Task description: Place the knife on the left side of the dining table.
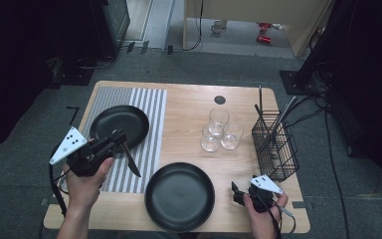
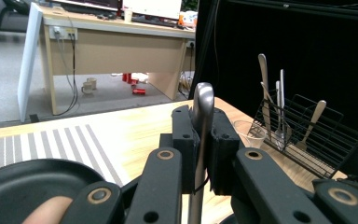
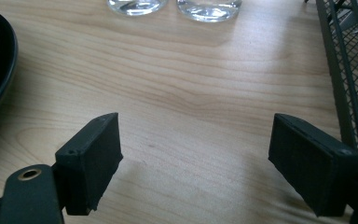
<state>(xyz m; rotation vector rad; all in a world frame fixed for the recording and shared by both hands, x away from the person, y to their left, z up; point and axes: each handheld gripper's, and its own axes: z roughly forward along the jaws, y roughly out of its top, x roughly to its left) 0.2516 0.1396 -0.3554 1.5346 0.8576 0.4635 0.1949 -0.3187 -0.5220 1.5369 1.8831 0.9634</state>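
Observation:
My left gripper (image 1: 115, 141) is shut on a metal table knife (image 1: 131, 160), held above the striped placemat (image 1: 151, 112) beside a black plate (image 1: 119, 124). In the left gripper view the knife's rounded handle (image 2: 203, 100) stands upright, clamped between the jaws, with the plate's rim (image 2: 37, 170) below at left. My right gripper (image 1: 236, 191) hovers low over bare wood near the table's front right. Its jaws stand wide apart in the right gripper view (image 3: 196, 140), with nothing between them.
A second black plate (image 1: 180, 195) lies at the front centre, left of my right gripper. Three clear glasses (image 1: 219, 130) stand mid-table. A black wire basket (image 1: 276, 144) with cutlery sits at the right edge, close to my right gripper's side (image 3: 349, 70).

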